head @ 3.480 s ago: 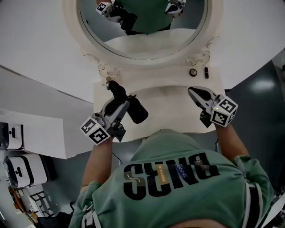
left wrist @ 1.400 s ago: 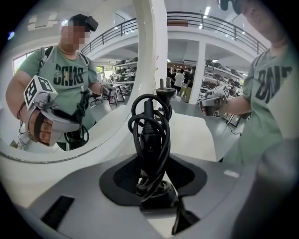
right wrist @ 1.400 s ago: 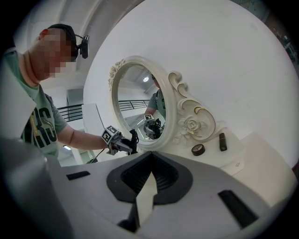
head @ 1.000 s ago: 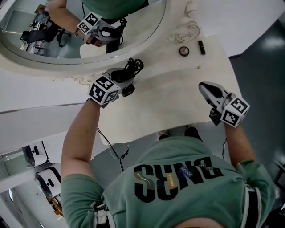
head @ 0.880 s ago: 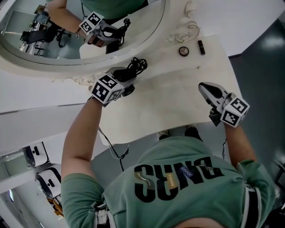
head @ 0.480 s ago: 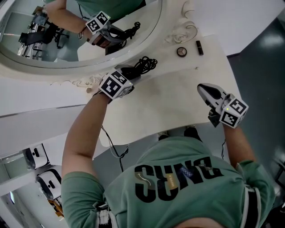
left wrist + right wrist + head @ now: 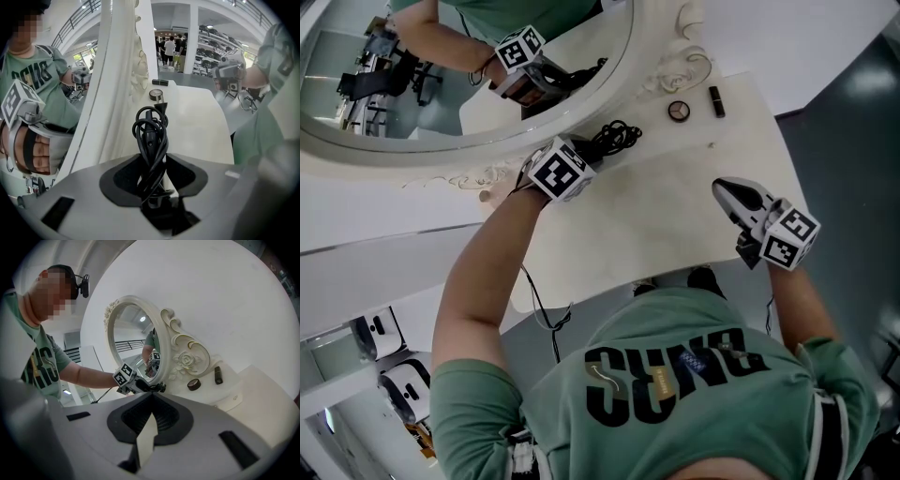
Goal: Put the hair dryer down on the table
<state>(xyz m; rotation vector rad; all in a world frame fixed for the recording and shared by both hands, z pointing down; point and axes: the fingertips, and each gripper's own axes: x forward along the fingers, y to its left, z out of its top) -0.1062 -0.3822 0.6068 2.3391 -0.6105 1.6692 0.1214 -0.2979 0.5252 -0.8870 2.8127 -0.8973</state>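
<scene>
The black hair dryer [image 7: 602, 142] with its cord bundled around it is at the back left of the cream table [image 7: 675, 211], close to the mirror's base. My left gripper [image 7: 586, 155] is shut on it. In the left gripper view the dryer's handle and looped cord [image 7: 150, 140] stand up between the jaws; the dryer's body is hidden. I cannot tell whether it touches the tabletop. My right gripper [image 7: 727, 192] hovers over the table's right front edge, shut, nothing in it [image 7: 152, 411].
An oval mirror [image 7: 441, 75] in an ornate white frame stands behind the table and reflects my left gripper. A small round compact [image 7: 678, 111] and a dark tube [image 7: 717, 101] lie at the back right. A black cable hangs off the table's left edge.
My left gripper has carried the hair dryer up and to the right along the mirror's base. The right gripper has hardly moved.
</scene>
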